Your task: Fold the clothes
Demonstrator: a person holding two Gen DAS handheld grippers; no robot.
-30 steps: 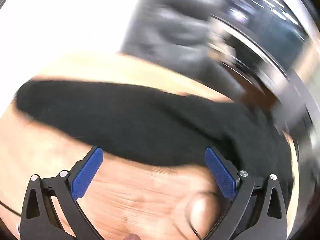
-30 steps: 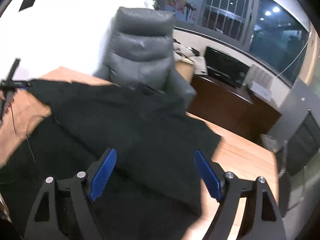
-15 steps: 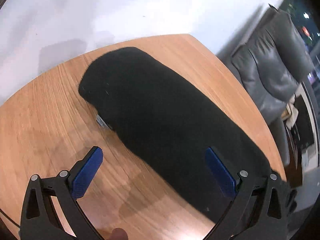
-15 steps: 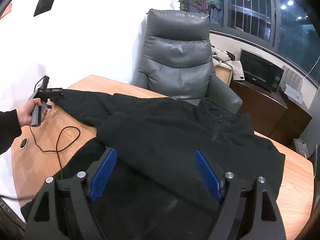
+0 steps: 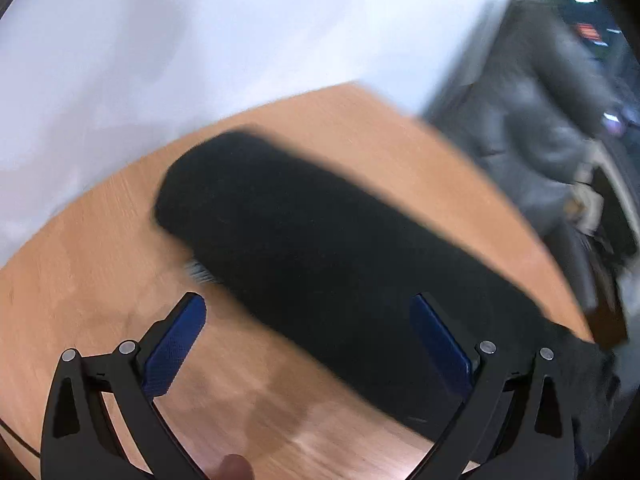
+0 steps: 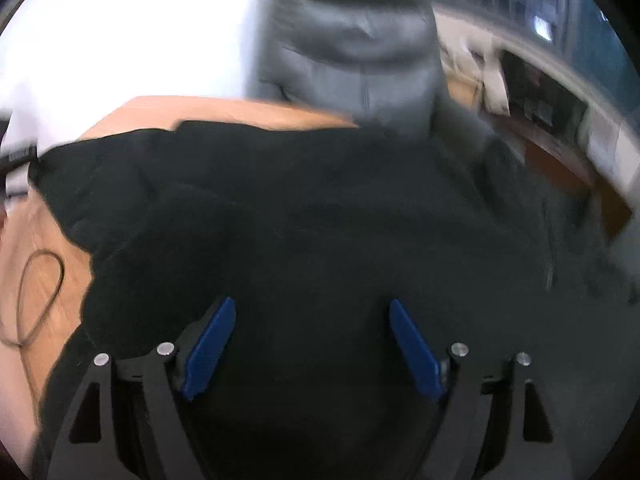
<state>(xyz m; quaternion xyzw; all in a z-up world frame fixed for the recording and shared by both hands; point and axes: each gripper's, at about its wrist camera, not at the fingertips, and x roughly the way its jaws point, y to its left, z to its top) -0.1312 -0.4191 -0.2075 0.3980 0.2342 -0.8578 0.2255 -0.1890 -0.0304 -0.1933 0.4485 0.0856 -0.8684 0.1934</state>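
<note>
A black fleece jacket point(image 6: 320, 220) lies spread on the wooden table point(image 5: 100, 280), one sleeve point(image 5: 300, 240) stretching toward the table's rounded end. The left gripper point(image 5: 308, 332) hangs over that sleeve, fingers wide apart, holding nothing. The right gripper point(image 6: 312, 340) hangs over the jacket's body, likewise spread and empty. Beyond the table stands a grey leather chair point(image 6: 352, 52); a thin cable point(image 6: 40, 292) loops beside the jacket.

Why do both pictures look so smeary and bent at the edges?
Left wrist view: motion blur smears the black garment and grey chair; the fisheye bows the wooden table. Right wrist view: the same blur; the white wall is overexposed; only the open jaws stay sharp.
</note>
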